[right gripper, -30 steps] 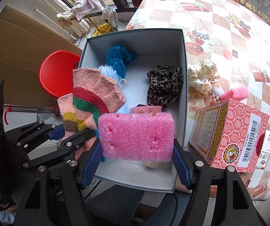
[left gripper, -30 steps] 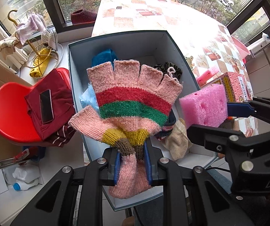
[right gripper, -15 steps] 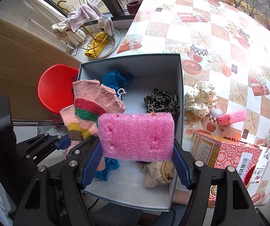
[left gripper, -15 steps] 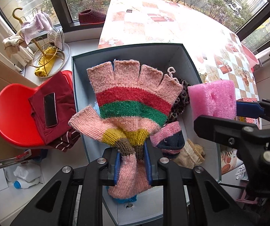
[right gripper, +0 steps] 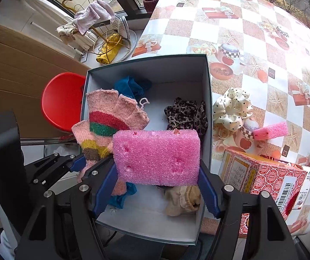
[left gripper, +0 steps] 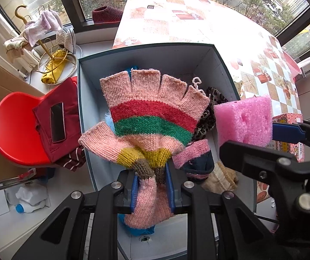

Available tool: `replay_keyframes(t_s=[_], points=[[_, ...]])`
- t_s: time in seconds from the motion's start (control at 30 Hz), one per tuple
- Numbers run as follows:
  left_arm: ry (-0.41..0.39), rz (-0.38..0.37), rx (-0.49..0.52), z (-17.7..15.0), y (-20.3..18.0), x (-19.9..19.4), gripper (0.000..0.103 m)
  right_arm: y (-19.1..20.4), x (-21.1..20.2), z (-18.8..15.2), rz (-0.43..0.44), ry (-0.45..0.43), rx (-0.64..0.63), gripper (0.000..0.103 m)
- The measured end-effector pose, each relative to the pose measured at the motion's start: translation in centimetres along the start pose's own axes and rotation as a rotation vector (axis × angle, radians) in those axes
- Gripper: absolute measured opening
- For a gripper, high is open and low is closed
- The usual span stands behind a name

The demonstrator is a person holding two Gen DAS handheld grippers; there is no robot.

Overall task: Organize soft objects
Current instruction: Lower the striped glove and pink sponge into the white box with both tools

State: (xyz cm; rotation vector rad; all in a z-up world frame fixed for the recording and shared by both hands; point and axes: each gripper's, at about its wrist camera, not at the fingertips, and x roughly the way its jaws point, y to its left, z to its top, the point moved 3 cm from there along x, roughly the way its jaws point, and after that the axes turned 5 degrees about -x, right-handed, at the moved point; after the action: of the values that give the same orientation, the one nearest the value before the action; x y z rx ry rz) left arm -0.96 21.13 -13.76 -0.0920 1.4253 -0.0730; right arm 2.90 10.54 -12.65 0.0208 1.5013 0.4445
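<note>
A: What do the left tongs (left gripper: 151, 191) have?

B: They are clamped tight on the wrist of a striped knitted glove (left gripper: 150, 117), pink with red, green and yellow bands. The glove fans out above the open grey box (left gripper: 224, 65), its finger stubs toward the far wall.

A: And the right tongs (right gripper: 157, 186)?

B: Their blue pads are about half apart and press on both ends of a pink sponge (right gripper: 157, 156), held broadside over the near half of the box. In the left wrist view the same sponge shows to the right of the glove, over the box's right wall.

A: What already lies in the box?

B: A blue cloth (right gripper: 129, 86) at the far left, a leopard-print scrunchie (right gripper: 185, 114) against the right wall, and a beige sock (right gripper: 182, 199) at the near right. A dark sock with a pink cuff (left gripper: 195, 158) lies just beside the beige one.

A: Anything still outside on the tabletop (right gripper: 252, 32)?

B: A cream polka-dot scrunchie (right gripper: 233, 108) just beside the box's right wall, a small pink foam piece (right gripper: 270, 131) farther right, and a red patterned carton (right gripper: 263, 177) at the near right. Left of the box, off the tabletop, stands a red chair (left gripper: 14, 130) with a dark red garment and a phone (left gripper: 57, 122) on it.
</note>
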Motion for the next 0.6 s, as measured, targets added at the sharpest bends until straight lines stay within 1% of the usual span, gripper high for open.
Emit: replay_keyframes(t_s=[0.6], points=[[0.016, 0.0, 0.009, -0.41, -0.39, 0.46, 0.024, -0.28, 0.56, -0.14, 0.003, 0.013, 0.011, 0.072]])
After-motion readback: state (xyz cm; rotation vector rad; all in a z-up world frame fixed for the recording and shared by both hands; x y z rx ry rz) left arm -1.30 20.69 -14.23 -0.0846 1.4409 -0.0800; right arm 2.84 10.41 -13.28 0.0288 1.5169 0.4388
